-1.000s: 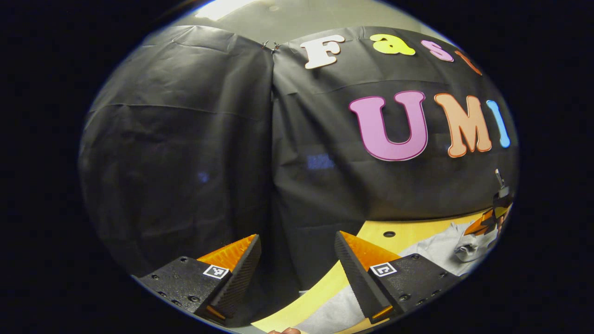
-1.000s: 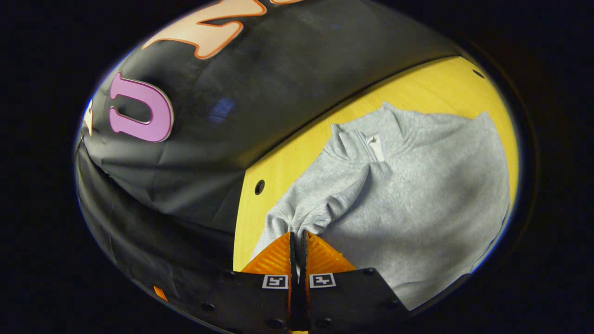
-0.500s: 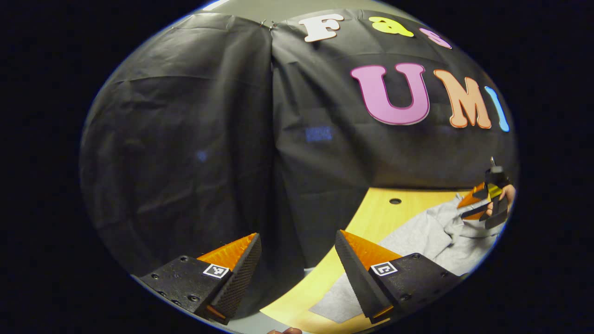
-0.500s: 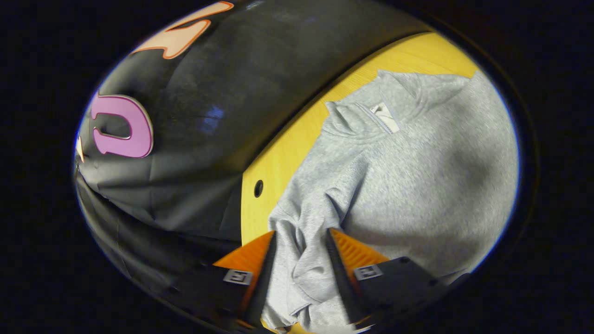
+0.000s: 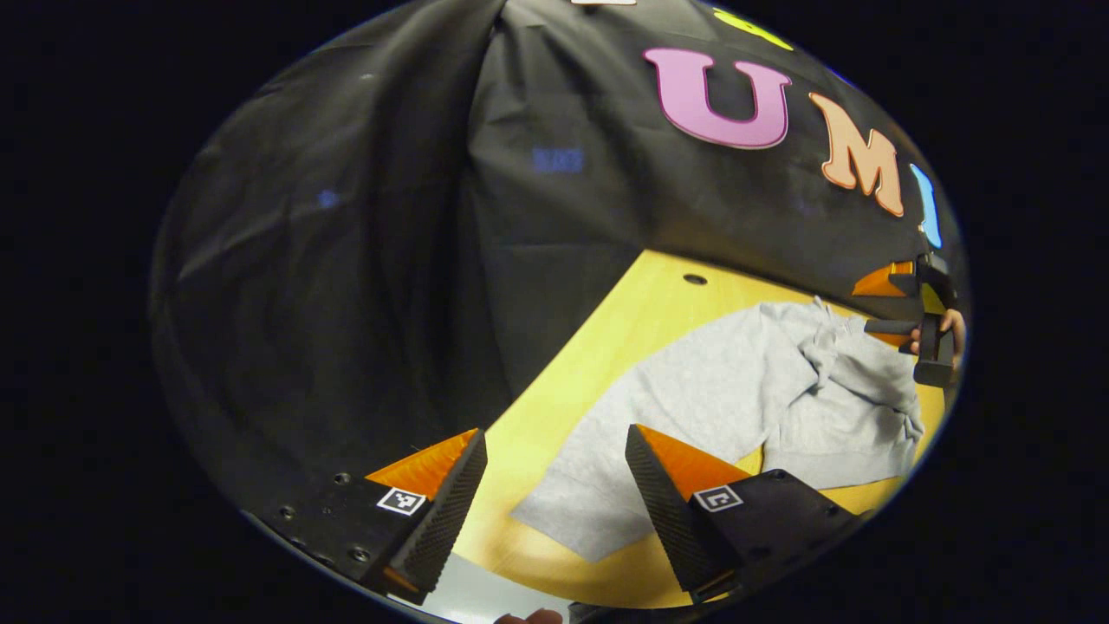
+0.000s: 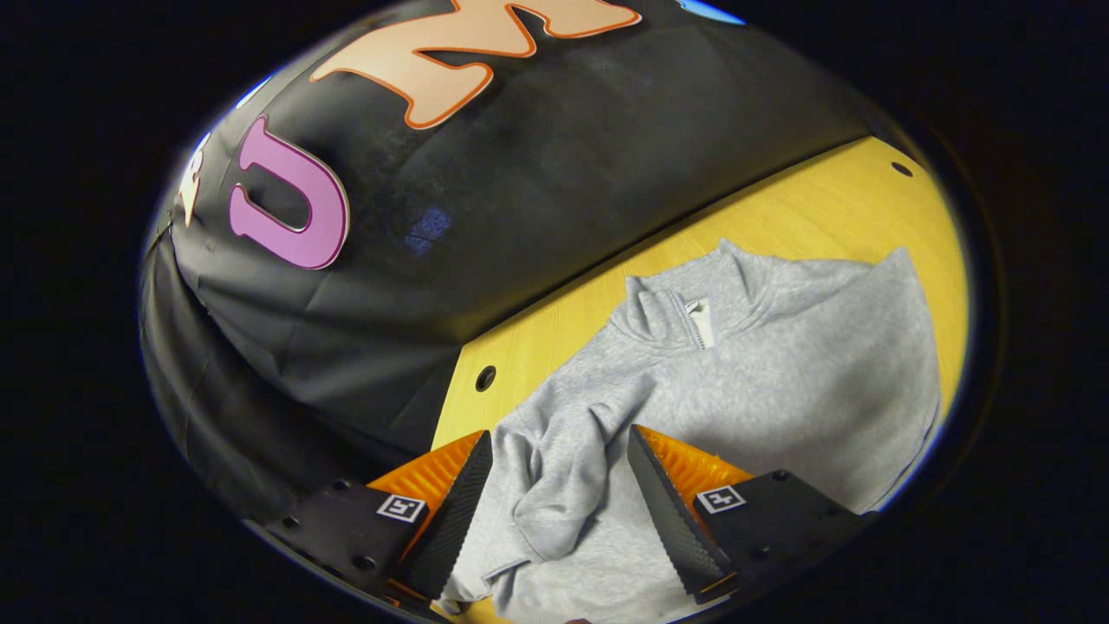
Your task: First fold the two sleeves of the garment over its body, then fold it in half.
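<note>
The grey garment (image 6: pixel 762 381) lies flat on the yellow desk (image 6: pixel 832 208), collar toward the booth wall. One sleeve (image 6: pixel 563 485) rests bunched over the body, so that fold looks done. The right claw (image 6: pixel 559 494) hangs just above it with its jaws apart, holding nothing. The left claw (image 5: pixel 554 494) is also apart and empty, above the desk edge near the hem (image 5: pixel 580 529), likely placed to go for the other sleeve. The right claw, hand-held, also shows far off past the collar (image 5: pixel 901 303).
</note>
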`<state>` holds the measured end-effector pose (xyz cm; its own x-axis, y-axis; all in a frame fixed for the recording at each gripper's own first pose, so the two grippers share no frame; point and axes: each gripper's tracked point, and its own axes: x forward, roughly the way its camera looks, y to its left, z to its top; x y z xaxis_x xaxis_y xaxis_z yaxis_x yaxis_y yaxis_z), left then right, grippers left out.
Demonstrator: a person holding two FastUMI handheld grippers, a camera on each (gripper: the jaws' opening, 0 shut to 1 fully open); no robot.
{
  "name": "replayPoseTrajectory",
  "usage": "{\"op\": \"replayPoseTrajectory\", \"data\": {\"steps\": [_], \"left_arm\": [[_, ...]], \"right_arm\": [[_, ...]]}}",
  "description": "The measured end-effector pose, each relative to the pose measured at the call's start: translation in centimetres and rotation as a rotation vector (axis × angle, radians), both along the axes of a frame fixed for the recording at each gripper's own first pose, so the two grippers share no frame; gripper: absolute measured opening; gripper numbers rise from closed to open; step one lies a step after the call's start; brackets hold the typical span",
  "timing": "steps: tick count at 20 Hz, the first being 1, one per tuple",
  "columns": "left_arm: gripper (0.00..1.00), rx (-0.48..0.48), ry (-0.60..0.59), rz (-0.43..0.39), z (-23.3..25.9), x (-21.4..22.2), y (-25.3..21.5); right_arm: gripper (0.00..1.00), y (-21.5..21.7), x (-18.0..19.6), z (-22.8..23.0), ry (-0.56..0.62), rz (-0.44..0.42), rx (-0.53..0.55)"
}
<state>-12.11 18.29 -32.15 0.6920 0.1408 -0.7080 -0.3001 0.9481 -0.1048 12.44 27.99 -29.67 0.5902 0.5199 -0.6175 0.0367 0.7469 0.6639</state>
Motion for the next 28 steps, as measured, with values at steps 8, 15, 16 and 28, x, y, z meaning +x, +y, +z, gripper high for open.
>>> {"op": "replayPoseTrajectory", "data": {"steps": [8,15,16,28], "left_arm": [[0.98,-0.084,0.167,0.018,-5.3,-2.5,-2.4],[0.95,-0.047,0.267,0.009,-5.6,-3.0,-2.4],[0.93,-0.056,0.281,-0.004,-5.3,-2.9,-2.5],[0.0,0.041,0.23,-0.183,-2.1,2.4,-5.2]], "right_arm": [[0.98,-5.2,-1.8,2.1,-0.117,0.044,-0.135],[0.98,-8.3,-2.9,4.7,-0.19,0.076,-0.211],[0.98,-8.7,-2.9,5.1,-0.203,0.076,-0.22],[0.98,-13.9,-7.1,6.6,-0.284,0.098,-0.353]]}}
